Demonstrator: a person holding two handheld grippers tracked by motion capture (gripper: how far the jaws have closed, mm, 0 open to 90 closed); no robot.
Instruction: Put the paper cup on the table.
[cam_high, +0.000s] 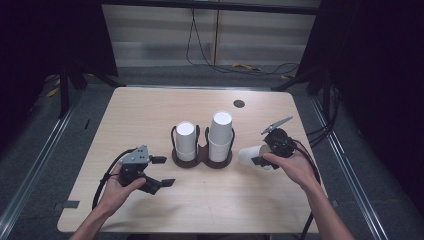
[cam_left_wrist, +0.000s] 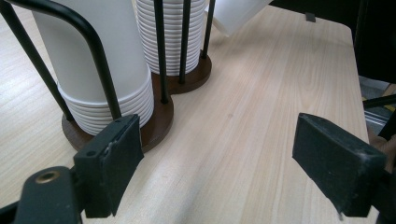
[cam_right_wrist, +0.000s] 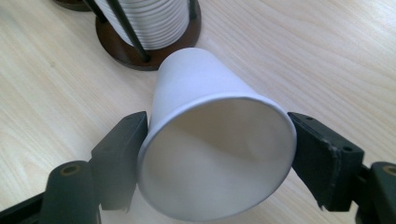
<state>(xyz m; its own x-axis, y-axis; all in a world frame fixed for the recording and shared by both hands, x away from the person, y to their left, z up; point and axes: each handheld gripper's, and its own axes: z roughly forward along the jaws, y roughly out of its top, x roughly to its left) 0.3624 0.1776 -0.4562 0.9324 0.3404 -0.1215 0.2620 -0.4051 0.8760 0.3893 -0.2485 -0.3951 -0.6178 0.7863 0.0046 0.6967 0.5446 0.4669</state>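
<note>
Cup on its side sits clamped between the pads of my right gripper, just right of the stacks in the holder; left gripper waits wide open, empty — next I judge it must be carried clear and set down.

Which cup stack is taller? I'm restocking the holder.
The right stack, next to the right gripper, stands taller than the left stack.
</note>
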